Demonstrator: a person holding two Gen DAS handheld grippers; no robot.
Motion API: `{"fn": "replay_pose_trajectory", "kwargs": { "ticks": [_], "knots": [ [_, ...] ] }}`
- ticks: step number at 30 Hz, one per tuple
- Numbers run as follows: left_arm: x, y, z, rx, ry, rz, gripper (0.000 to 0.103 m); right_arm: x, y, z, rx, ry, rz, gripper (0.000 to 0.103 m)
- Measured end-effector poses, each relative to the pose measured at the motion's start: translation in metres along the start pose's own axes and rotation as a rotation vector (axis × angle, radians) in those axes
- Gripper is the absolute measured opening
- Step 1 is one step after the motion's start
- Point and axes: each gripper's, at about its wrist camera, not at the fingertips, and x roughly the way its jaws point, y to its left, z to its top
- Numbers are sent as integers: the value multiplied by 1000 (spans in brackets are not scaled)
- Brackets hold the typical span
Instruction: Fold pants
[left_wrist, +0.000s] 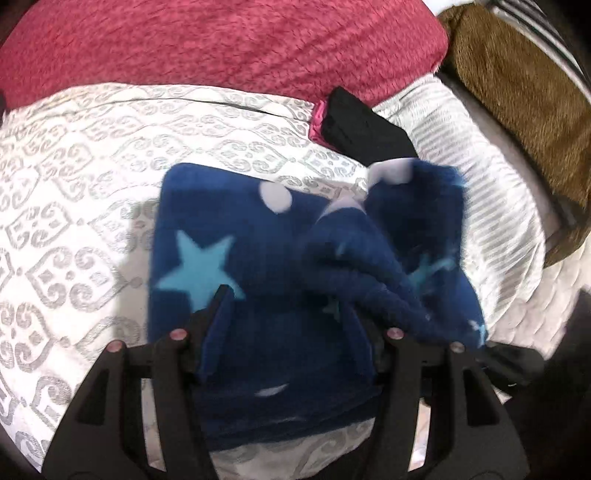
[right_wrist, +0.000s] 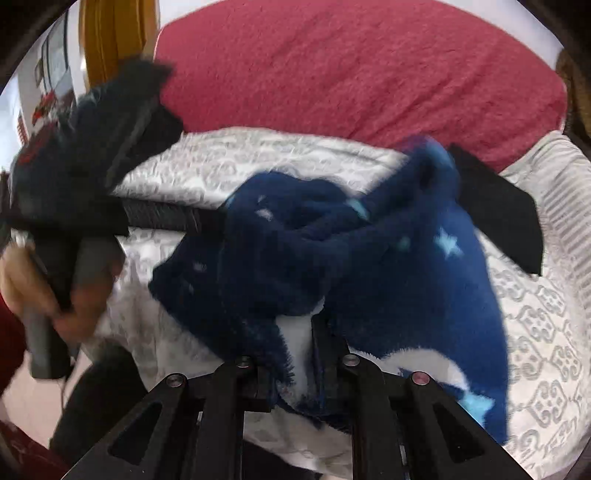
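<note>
The pants (left_wrist: 266, 258) are dark blue fleece with light blue stars and white dots, lying partly folded on the patterned white bedspread (left_wrist: 74, 192). My left gripper (left_wrist: 288, 302) has the near edge of the pants between its fingers; only the left fingertip (left_wrist: 221, 291) shows, the right one is buried in fleece. In the right wrist view the pants (right_wrist: 406, 295) hang bunched and lifted, and my right gripper (right_wrist: 306, 332) is shut on a fold of them. The left gripper's body (right_wrist: 162, 216) reaches into the pants from the left.
A red fuzzy blanket (left_wrist: 221, 40) covers the bed's far side. A black folded garment with a pink one beneath (left_wrist: 362, 125) lies beyond the pants. A brown furry cushion (left_wrist: 517, 92) sits at the right. The bed's edge is at the lower right.
</note>
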Motion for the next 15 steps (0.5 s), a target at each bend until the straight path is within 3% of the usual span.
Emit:
{"fn": "replay_pose_trajectory", "kwargs": {
  "ticks": [6,11,15],
  "knots": [
    [-6,-4,-2,-5,21,-145,69,-2,-27,4,118,5,61,14],
    [-6,-9,-3,-60,71,-268,69,1,-14,4,56,12,24,17],
    [-9,-9,-3,-95,94,-320,69,-2,-3,-2,33,9,9,20]
  ]
}}
